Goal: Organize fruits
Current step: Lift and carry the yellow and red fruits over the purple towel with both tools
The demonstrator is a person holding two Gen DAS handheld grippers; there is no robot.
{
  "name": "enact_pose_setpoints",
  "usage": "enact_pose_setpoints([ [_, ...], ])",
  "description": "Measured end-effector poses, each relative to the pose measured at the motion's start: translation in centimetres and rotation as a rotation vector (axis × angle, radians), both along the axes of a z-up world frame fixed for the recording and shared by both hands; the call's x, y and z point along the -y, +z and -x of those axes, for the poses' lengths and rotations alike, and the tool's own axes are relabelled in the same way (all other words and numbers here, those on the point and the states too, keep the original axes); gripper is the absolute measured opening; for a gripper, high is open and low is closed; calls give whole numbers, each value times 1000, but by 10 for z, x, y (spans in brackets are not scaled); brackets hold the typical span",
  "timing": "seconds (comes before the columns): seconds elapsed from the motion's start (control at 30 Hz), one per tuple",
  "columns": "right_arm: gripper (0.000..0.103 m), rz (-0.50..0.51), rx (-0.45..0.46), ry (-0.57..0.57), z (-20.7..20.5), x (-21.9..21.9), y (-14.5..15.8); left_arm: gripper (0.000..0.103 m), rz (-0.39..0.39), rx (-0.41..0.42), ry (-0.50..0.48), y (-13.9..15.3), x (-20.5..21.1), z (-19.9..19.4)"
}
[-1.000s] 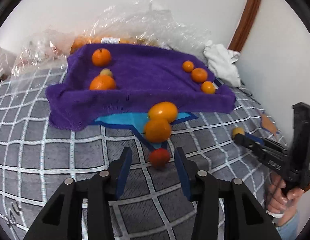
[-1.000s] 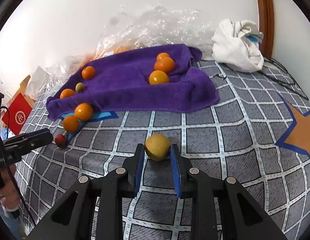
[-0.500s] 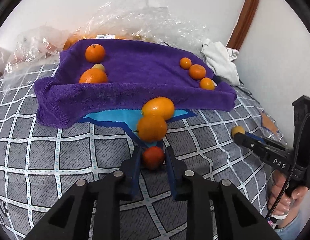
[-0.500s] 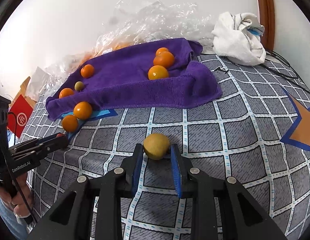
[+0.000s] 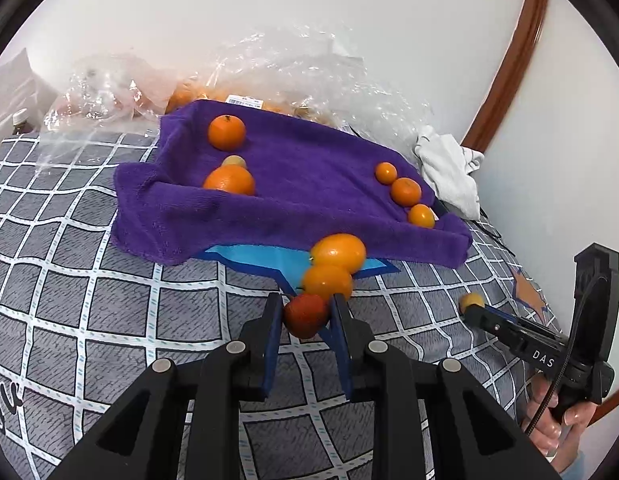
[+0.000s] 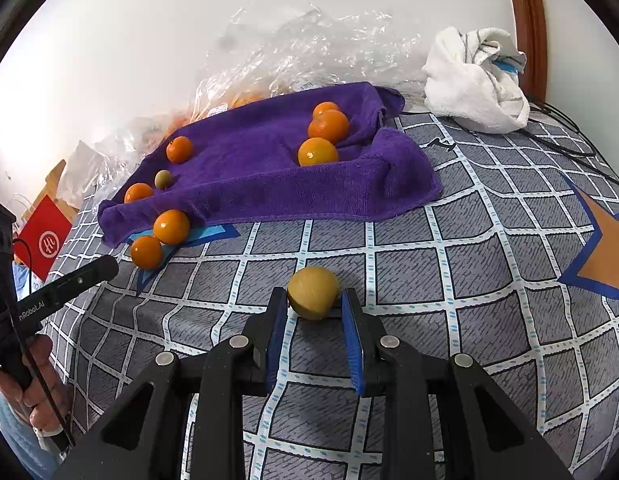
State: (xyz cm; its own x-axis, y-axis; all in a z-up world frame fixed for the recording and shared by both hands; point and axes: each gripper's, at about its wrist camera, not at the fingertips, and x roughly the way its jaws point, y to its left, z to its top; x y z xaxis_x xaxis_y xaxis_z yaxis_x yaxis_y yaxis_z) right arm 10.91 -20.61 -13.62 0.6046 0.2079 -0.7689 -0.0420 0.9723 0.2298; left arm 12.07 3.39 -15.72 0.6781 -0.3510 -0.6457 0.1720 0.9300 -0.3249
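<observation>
My left gripper is shut on a small red fruit, held just above the checked bedcover. Two oranges lie right beyond it at the edge of the purple towel. On the towel, two oranges and a small yellow-green fruit sit at the left and three small oranges at the right. My right gripper is shut on a yellow-green round fruit over the bedcover. In the left wrist view the right gripper shows at the right with that fruit.
Crumpled clear plastic bags with more oranges lie behind the towel. A white cloth sits at the back right by the brown door frame. Black cables run along the right. A red paper bag stands at the left.
My left gripper closed from open onto the red fruit and lifted it slightly. My right gripper kept hold of the yellow-green fruit and shifted little.
</observation>
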Motion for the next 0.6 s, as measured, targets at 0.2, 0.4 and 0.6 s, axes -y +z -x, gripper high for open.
enact_pose_setpoints([
  [0.2,28,-16,10,1,2,1,2,23,4,19,2,2,0,3],
  [0.4,28,-34,18,-5,3,3,3,23,10,26,14,2,-2,4],
  [0.6,28,-35,21,-10,3,4,4,23,6,55,26,6,-4,7],
])
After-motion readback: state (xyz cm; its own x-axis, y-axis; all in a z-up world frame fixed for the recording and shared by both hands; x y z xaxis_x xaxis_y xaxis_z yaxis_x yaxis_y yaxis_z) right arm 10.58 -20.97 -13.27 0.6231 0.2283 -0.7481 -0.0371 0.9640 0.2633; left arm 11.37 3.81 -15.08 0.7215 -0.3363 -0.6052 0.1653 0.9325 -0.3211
